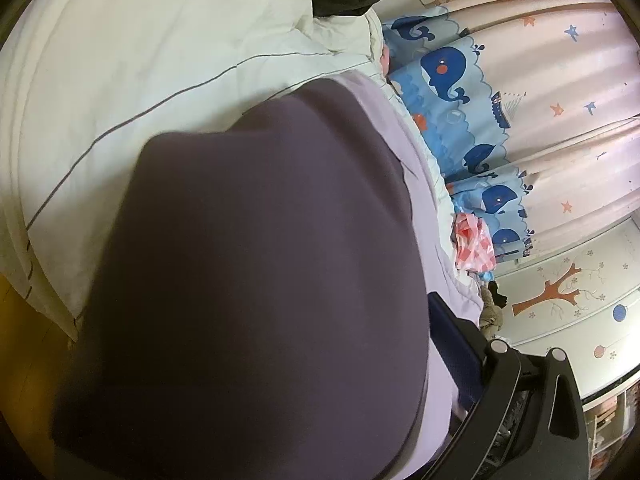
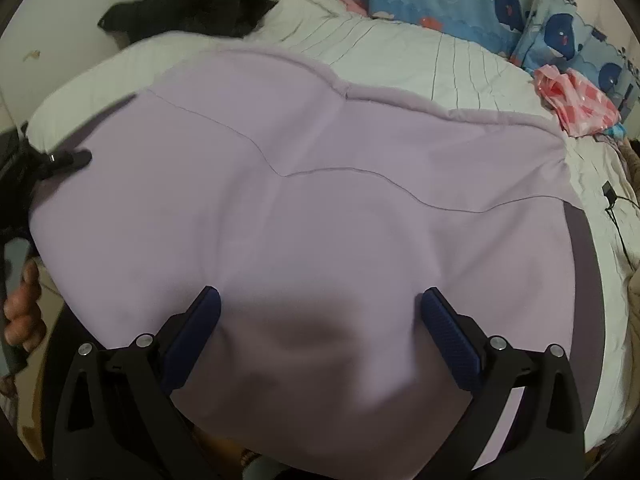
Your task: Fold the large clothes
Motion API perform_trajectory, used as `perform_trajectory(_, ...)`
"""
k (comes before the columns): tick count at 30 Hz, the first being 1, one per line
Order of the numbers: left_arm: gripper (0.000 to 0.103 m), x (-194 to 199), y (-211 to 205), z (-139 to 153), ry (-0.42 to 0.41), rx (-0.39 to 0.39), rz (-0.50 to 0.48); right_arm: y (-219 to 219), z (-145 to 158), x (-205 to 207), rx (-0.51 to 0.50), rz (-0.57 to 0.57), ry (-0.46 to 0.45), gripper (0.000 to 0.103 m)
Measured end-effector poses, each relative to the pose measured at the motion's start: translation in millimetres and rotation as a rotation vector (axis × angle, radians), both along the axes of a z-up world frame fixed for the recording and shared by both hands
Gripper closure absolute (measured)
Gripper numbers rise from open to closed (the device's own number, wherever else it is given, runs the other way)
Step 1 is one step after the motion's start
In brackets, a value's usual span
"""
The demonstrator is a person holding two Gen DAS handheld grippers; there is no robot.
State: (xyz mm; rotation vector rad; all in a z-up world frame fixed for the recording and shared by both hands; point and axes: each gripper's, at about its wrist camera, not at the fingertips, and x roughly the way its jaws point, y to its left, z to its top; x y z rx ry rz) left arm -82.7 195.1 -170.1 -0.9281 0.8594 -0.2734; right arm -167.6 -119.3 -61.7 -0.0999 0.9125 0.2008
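"Where was the garment when you looked in?"

"The lilac garment (image 2: 320, 184) lay spread over the white quilt (image 2: 460, 60) on the bed, its far edge near the whale-print pillows (image 2: 520, 4). A black garment (image 2: 192, 4) sat bunched well apart at the head end, and a pink plastic bag (image 2: 576, 100) lay just beside the lilac cloth's far right corner."

"And the tools?"

"The right tool (image 2: 320, 312) had its fingers (image 2: 444, 332) spread wide with cloth bulging between them, not pinched. The left tool (image 2: 66, 159) seemed to be pressed together on the garment's left edge, though from its own camera the cloth (image 1: 248, 280) draped over the lens and hid all but one finger (image 1: 456, 356), so I couldn't be certain."

"What would have made the fold go well?"

"I'd have judged the right tool needed to close on the near hem first, both layers together. Then both corners ought to be lifted level and carried across evenly, keeping the cloth taut so that the seam line (image 2: 360, 172) didn't wander."
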Motion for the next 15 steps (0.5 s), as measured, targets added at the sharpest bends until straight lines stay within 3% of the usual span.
perform_trajectory(4,0.007,2,6,-8,0.016,-0.041,0.009,10,1,-3,0.003,0.032,-0.012,0.006)
perform_trajectory(9,0.007,4,4,-4,-0.004,-0.047,0.012,22,-22,3,-0.051,0.028,0.036,0.006)
perform_trajectory(15,0.007,4,10,-1,-0.018,-0.041,0.033,22,-10,-6,-0.037,0.028,0.007,0.006)
